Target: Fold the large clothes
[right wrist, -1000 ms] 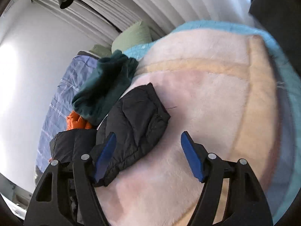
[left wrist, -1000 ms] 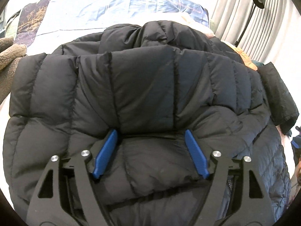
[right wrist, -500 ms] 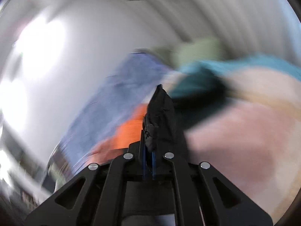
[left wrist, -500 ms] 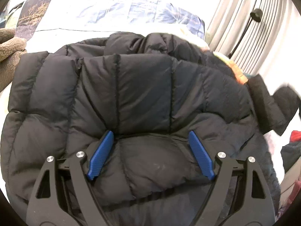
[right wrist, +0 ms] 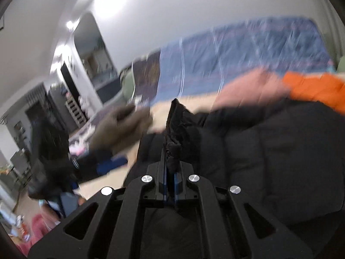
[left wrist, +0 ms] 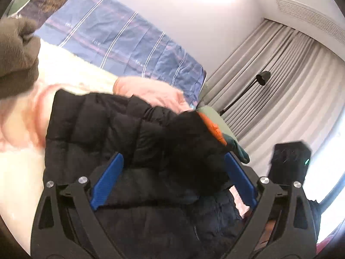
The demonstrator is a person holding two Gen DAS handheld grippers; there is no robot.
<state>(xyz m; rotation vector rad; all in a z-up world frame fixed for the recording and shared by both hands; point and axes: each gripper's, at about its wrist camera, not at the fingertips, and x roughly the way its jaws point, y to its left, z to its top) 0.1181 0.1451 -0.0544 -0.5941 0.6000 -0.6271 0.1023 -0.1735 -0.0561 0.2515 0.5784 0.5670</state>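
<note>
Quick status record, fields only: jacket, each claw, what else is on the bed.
jacket: black puffer, spread on the bed
left claw: over the jacket, jaws opening, pads off the fabric
right claw: shut on a bunched bit of jacket
bed cover: pink and cream blanket
other items: orange garment, blue striped sheet, brown fleece

Black quilted jacket (left wrist: 103, 129); blue striped sheet (left wrist: 120, 41); orange garment (right wrist: 312, 88); grey curtains (left wrist: 280, 82).

Black quilted puffer jacket (left wrist: 103, 125), bunched and puffy, spread on the bed beneath and ahead of the wide left jaws. One crumpled fold (right wrist: 175, 133) pinched upright between the shut right jaws.
</note>
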